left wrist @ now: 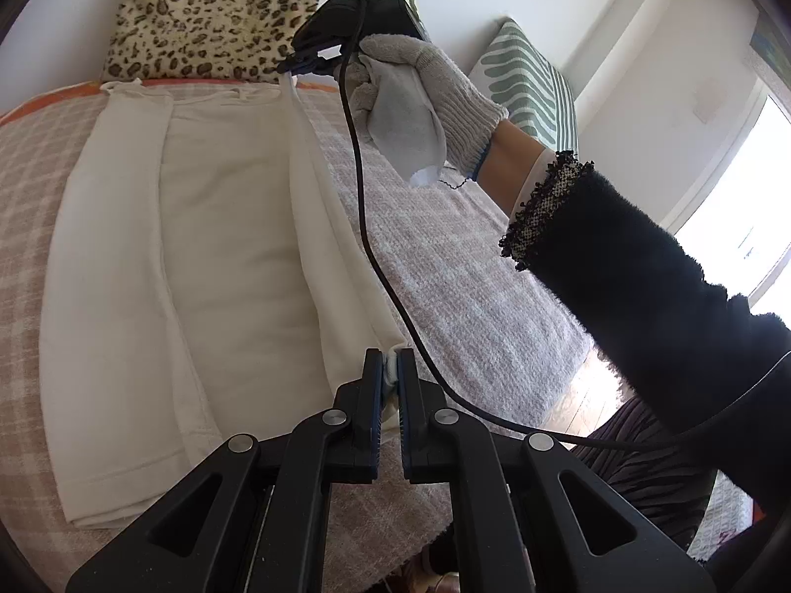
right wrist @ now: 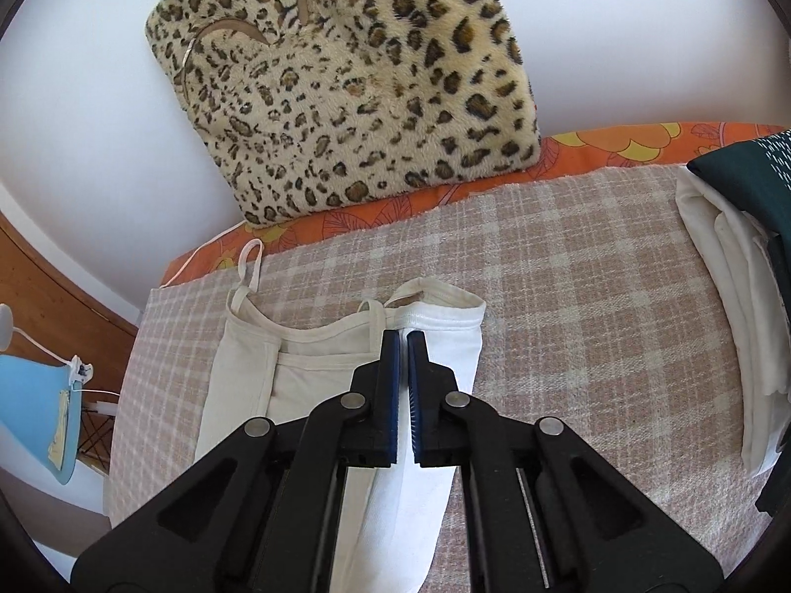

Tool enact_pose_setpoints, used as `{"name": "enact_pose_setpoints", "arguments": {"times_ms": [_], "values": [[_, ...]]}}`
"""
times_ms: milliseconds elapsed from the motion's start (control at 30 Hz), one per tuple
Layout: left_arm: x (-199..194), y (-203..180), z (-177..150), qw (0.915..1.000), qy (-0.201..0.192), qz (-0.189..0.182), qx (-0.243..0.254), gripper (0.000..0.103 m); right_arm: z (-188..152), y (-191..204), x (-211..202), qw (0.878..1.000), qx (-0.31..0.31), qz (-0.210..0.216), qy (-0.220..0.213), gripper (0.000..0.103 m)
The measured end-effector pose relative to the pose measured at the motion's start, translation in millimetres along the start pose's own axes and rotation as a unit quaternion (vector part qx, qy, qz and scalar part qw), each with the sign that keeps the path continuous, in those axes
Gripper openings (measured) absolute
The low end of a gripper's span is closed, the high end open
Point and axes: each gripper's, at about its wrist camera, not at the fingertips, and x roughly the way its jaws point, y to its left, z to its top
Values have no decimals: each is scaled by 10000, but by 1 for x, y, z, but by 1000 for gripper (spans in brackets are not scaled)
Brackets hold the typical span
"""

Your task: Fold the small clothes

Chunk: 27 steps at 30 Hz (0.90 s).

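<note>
Both pinching the cream camisole [left wrist: 232, 227]: left gripper [left wrist: 390, 370] near hem, right gripper [right wrist: 403, 346] far edge; uneven pull risks skewing fold.

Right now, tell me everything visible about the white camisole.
The camisole is cream-white, soft knit cotton by its look, with thin shoulder straps and a stitched hem. It lies lengthwise on the checked blanket, left side already folded inward. Its right edge is lifted: the left gripper pinches the hem corner, and the right gripper is shut on the top edge. The straps point toward the leopard pillow.
</note>
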Motion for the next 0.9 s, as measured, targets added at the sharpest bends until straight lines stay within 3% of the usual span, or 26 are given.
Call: {"name": "enact_pose_setpoints", "arguments": {"times_ms": [467, 900], "values": [[-15, 21, -15, 9993, -22, 201, -330, 4, -10, 72, 46, 9978, -566, 2, 333, 5], [-20, 31, -25, 9983, 3, 337, -477, 4, -19, 91, 76, 9958, -724, -110, 543, 5]]}}
